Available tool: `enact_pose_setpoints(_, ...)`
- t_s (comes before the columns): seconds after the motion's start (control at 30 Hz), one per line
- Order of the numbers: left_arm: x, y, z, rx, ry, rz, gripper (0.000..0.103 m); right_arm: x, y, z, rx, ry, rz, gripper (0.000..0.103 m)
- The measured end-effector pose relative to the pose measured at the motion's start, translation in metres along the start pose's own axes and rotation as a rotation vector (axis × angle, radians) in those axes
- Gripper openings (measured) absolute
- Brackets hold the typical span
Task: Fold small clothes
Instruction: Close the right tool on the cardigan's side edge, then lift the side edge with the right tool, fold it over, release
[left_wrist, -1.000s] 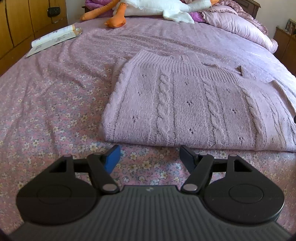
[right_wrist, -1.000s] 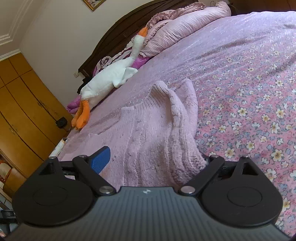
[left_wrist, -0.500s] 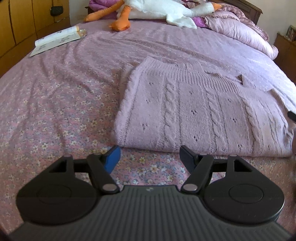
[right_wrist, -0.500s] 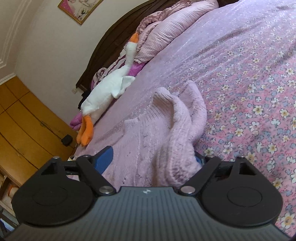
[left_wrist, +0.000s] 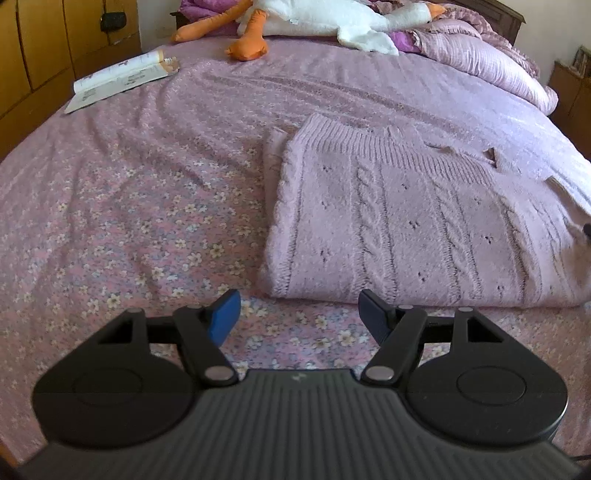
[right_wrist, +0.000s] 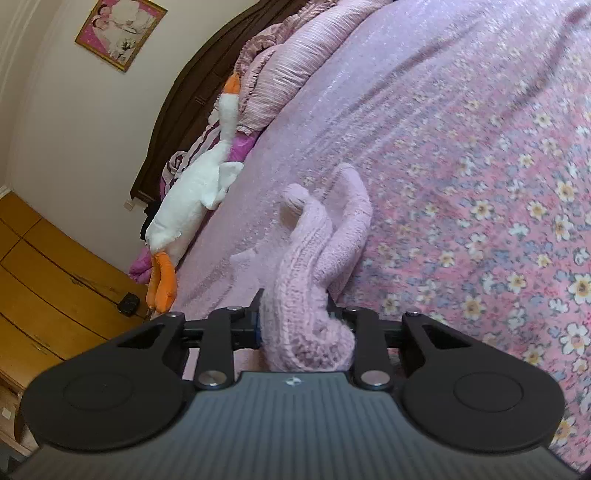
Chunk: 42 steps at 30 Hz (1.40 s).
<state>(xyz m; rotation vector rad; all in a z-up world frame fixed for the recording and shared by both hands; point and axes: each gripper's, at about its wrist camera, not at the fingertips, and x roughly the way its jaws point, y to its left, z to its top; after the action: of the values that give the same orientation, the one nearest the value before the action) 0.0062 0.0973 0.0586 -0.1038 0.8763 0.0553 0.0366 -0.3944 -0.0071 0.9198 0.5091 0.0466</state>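
Pale pink cable-knit sweater (left_wrist: 413, 225) lying folded flat on floral pink bedspread (left_wrist: 129, 206). Left gripper (left_wrist: 299, 314) hovering just short of near hem, blue-padded fingers spread wide, nothing between. Right gripper (right_wrist: 295, 325) clamped on bunched edge of sweater (right_wrist: 306, 280), lifted clear of bedspread (right_wrist: 480, 184). White plush goose with orange feet (right_wrist: 195, 206) near headboard.

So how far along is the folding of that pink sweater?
Partway, it seems. The pink sweater already lies as a flat, layered rectangle on the bed. The right hand-held gripper is shut on a bunched edge, lifting it. The left hand-held gripper hangs open just short of the near edge. A further fold probably remains.
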Motion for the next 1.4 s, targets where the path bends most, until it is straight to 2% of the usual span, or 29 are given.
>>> enact_pose_setpoints(0.3, -0.01, 0.014, 0.009, 0.002, -0.042, -0.012, 0.072, 0.0, 0.029, 0.007, 0.048, 0.008, 0.049, 0.029)
enact_pose_setpoints(0.7, -0.02, 0.035, 0.021, 0.056, -0.097, -0.009, 0.072, -0.004, 0.102, -0.005, -0.079, -0.024, 0.092, 0.027)
enact_pose_setpoints(1.2, -0.029, 0.071, 0.029, -0.014, -0.138, -0.006, 0.072, 0.02, 0.202, -0.046, -0.25, 0.011, 0.157, 0.026)
enact_pose_setpoints(1.4, -0.031, 0.08, 0.031, -0.051, -0.156, -0.022, 0.072, 0.038, 0.245, -0.082, -0.358, 0.061, 0.177, 0.026)
